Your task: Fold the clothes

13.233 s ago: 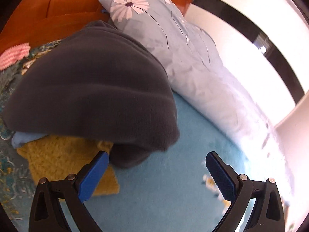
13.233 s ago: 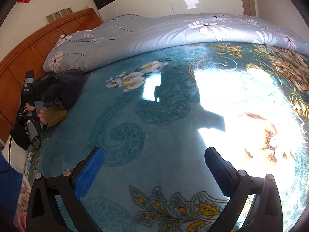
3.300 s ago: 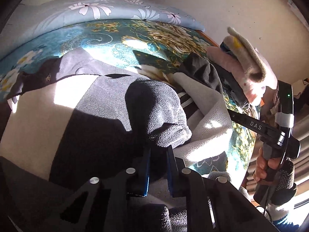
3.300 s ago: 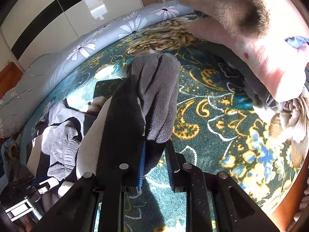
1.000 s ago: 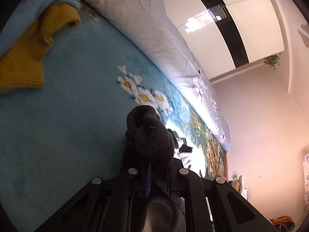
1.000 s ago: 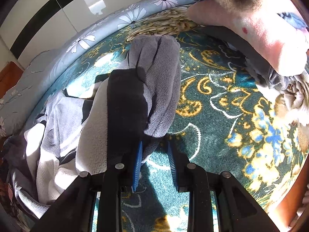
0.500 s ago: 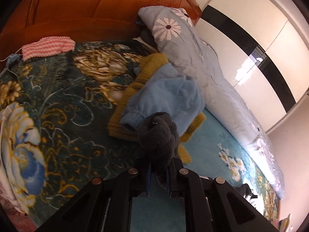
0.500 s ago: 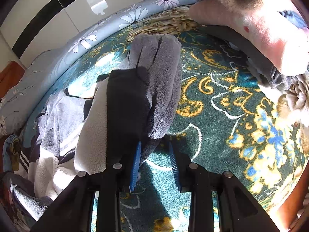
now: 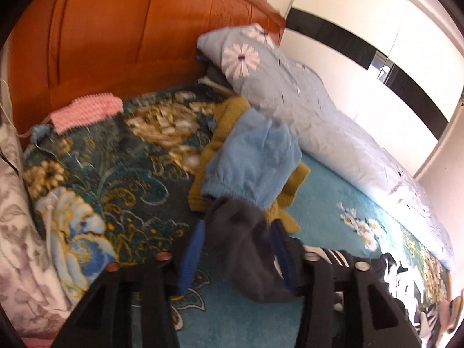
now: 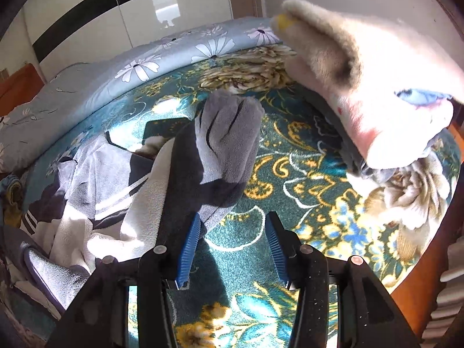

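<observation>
A dark grey fleece garment with white panels and stripes lies spread over the teal floral bedspread. In the left wrist view one dark end of the garment lies loose between the fingers of my left gripper, which is open. In the right wrist view the other grey end of the garment rests on the bed just ahead of my right gripper, which is open and empty.
A light blue garment lies on a mustard knit near the orange headboard. A floral quilt runs along the far side. A pink knit lies by the headboard. Folded pink and beige clothes are stacked at the right.
Both grippers have opened and let go of the fleece garment's ends. The left gripper has swung toward the headboard end of the bed.
</observation>
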A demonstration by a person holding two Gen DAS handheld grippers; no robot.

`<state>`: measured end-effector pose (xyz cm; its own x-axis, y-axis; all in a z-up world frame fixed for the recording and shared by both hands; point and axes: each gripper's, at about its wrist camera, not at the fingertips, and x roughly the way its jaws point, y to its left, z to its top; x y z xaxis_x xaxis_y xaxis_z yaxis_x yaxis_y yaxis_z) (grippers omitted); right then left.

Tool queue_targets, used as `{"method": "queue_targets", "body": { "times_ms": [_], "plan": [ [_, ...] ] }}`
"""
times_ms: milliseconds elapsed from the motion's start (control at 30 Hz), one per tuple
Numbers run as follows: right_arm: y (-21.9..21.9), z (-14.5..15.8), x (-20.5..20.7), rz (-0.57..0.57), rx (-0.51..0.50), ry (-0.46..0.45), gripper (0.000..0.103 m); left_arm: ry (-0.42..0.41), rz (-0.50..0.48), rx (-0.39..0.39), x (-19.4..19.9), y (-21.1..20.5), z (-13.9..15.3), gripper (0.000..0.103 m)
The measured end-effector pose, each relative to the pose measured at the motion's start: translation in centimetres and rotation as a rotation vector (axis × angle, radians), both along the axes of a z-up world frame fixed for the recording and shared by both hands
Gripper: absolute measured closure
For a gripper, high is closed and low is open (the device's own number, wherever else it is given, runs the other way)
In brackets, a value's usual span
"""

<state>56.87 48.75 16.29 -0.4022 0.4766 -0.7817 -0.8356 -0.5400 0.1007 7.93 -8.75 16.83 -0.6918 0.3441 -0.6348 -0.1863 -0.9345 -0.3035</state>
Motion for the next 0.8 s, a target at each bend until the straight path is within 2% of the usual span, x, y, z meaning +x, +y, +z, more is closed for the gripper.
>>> {"method": "queue_targets", "body": {
  "times_ms": [100, 200, 233, 300, 367, 467, 533, 667, 733, 800],
  "plan": [
    [-0.4, 1.6, -2.4, 0.112, 0.06, -0.005, 0.051, 0.057, -0.118, 0.038, 0.5, 2.4, 1.5, 0.035],
    [-0.7, 1.8, -6.9, 0.274, 0.101, -0.028, 0.051, 0.095, -0.355, 0.084, 0.5, 7.3, 2.1, 0.024],
    [-0.9, 1.7, -8.6, 0.333, 0.108, -0.034, 0.051, 0.089, -0.424, 0.076, 0.2, 9.4, 2.0, 0.02],
    [-1.1, 0.9, -11.5, 0.439, 0.099, -0.038, 0.051, 0.07, -0.559, 0.053, -0.4, 13.6, 1.5, 0.02],
    [-1.1, 0.0, -14.1, 0.519, 0.086, -0.057, 0.051, 0.004, -0.667, 0.007, -1.6, 18.0, 0.1, 0.02],
    [-0.4, -1.4, -17.3, 0.591, 0.062, -0.094, 0.051, -0.174, -0.806, -0.041, -4.1, 24.8, -3.5, 0.02],
    [0.6, -2.4, -19.1, 0.614, 0.042, -0.124, 0.052, -0.262, -0.837, -0.125, -5.6, 28.7, -6.1, 0.02],
    [2.9, -4.5, -21.3, 0.627, -0.032, -0.166, 0.051, -0.363, -0.896, -0.252, -6.7, 33.7, -11.2, 0.02],
    [3.6, -5.3, -22.1, 0.644, -0.061, -0.175, 0.051, -0.401, -0.929, -0.29, -6.3, 35.2, -13.2, 0.02],
    [4.2, -5.8, -22.7, 0.666, -0.099, -0.164, 0.051, -0.406, -0.979, -0.302, -5.6, 36.2, -14.2, 0.02]
  ]
}}
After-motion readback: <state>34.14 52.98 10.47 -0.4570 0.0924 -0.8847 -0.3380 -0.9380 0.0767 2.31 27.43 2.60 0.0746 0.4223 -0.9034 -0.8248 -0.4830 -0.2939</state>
